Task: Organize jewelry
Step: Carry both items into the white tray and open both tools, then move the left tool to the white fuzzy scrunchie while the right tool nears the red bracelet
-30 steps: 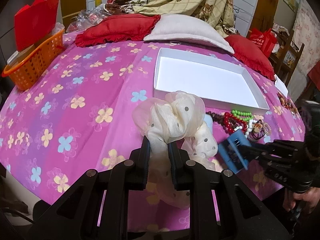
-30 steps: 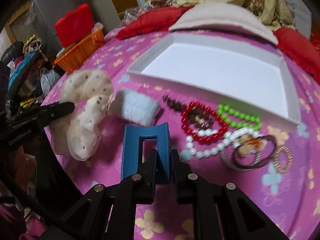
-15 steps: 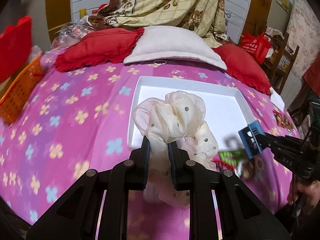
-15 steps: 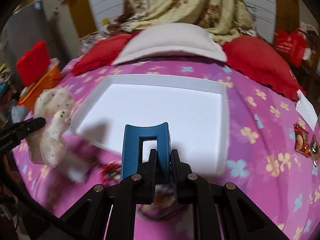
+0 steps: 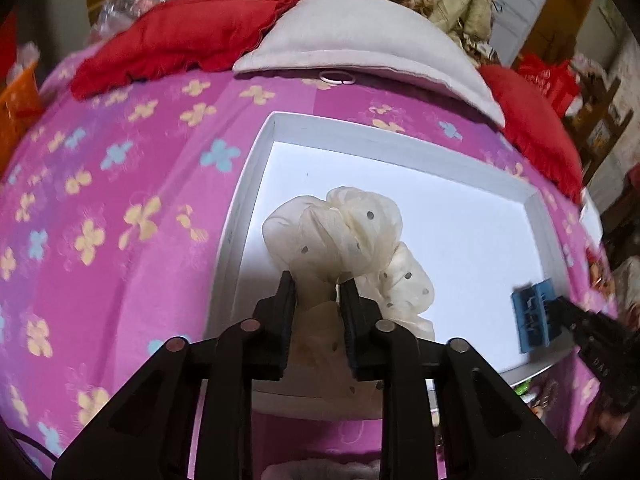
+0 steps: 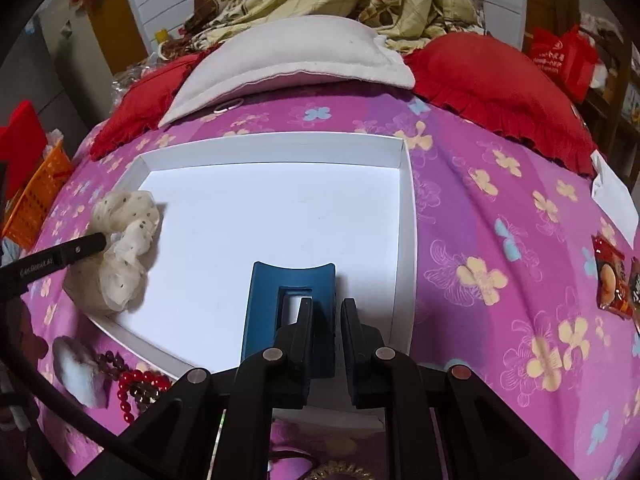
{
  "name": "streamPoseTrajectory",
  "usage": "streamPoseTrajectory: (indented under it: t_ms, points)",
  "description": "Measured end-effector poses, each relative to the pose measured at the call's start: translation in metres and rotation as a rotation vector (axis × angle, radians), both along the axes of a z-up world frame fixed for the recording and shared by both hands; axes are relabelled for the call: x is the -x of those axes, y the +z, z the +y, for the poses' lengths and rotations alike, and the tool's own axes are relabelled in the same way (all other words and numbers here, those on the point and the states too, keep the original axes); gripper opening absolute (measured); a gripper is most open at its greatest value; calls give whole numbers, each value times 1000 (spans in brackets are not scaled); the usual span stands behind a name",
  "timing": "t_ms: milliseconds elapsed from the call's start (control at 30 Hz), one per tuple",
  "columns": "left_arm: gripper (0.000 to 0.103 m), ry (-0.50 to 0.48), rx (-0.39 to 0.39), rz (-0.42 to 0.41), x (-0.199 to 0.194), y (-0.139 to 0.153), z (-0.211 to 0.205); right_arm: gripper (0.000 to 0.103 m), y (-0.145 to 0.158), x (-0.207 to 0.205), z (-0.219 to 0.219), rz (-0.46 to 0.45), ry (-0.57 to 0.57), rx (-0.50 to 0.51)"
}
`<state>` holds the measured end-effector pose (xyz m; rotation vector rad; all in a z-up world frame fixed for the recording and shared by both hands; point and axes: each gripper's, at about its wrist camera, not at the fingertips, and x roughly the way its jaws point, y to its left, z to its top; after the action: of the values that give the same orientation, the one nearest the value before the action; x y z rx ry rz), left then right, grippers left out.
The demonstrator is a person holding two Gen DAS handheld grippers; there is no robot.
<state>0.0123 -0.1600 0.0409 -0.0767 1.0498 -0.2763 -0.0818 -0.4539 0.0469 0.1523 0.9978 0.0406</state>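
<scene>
My left gripper [image 5: 316, 284] is shut on a cream dotted scrunchie [image 5: 344, 232] and holds it over the left part of the white tray [image 5: 256, 168]. My right gripper [image 6: 325, 308] is shut on a blue hair claw [image 6: 288, 304] over the tray's [image 6: 406, 216] near right part. The scrunchie [image 6: 124, 240] and left gripper show at the tray's left edge in the right wrist view. The claw [image 5: 534, 316] shows at the right in the left wrist view. Red beads [image 6: 138, 388], brown beads [image 6: 110, 360] and a pale blue scrunchie [image 6: 80, 372] lie on the pink floral cover in front of the tray.
Red pillows [image 6: 492, 84] and a white pillow [image 6: 292, 56] lie behind the tray. An orange basket [image 6: 36, 196] stands at the far left. Snack packets [image 6: 612, 280] and a white card [image 6: 612, 192] lie to the right.
Both grippers have moved forward from the jewelry pile to over the white tray, carrying the scrunchie and the blue claw. Both stay shut.
</scene>
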Motion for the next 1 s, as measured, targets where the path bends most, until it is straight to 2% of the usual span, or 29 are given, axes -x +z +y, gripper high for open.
streamPoseTrajectory:
  t_ms: [33,67,100,133,167,200,333,433,600,1000]
  points:
    - [38,7,33,2,0,-1,4,13,0,1,-1,-6,-1,-7]
    - [44,15,60,3,1,-1,7,15,0,2,-2,-10,-4,-16]
    - [54,30,77,1,1,-1,11,20,1,5,-4,-14,-12,-35]
    - [60,36,81,-4,2,0,12,36,2,7,-5,-21,-18,-53]
    - [61,40,82,-15,4,2,13,51,4,11,-6,-36,-23,-76]
    - [63,37,81,-25,5,4,14,53,8,15,-6,-58,-30,-93]
    - [65,25,54,-51,10,14,14,54,19,24,2,-79,-36,-61]
    - [65,19,2,-60,17,19,11,54,23,29,7,-75,-30,-51]
    - [65,8,-99,-121,39,29,6,54,26,39,15,-71,-36,-29]
    - [65,10,-146,-213,91,48,11,66,35,75,24,-90,-68,4]
